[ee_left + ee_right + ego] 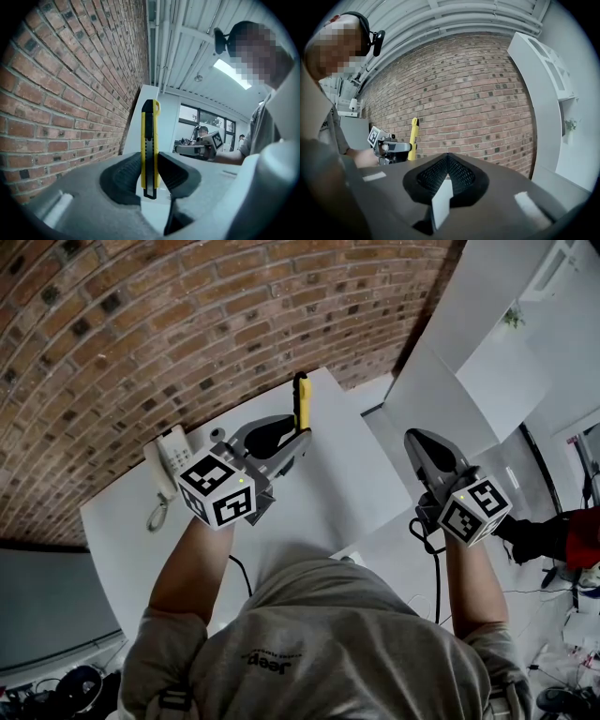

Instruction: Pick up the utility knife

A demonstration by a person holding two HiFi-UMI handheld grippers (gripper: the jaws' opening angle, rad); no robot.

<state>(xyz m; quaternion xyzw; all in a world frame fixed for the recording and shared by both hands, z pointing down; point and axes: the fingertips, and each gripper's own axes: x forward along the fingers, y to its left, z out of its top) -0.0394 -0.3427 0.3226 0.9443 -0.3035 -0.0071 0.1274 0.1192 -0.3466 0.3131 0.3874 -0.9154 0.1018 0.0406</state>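
The yellow and black utility knife [302,401] is clamped between the pads of my left gripper [298,435], held up in the air above the white table [328,493]. In the left gripper view the utility knife [150,146] stands upright between the two dark pads, which press on its lower end. My right gripper [424,448] hangs off the table's right side with its jaws shut and nothing between them. From the right gripper view the knife [413,138] shows at the left in the left gripper [389,149], before the brick wall.
A white desk telephone [167,461] with a coiled cord lies on the table's far left. The brick wall [169,324] runs behind the table. A white cabinet [487,324] stands to the right. Cables hang by the table's near right edge.
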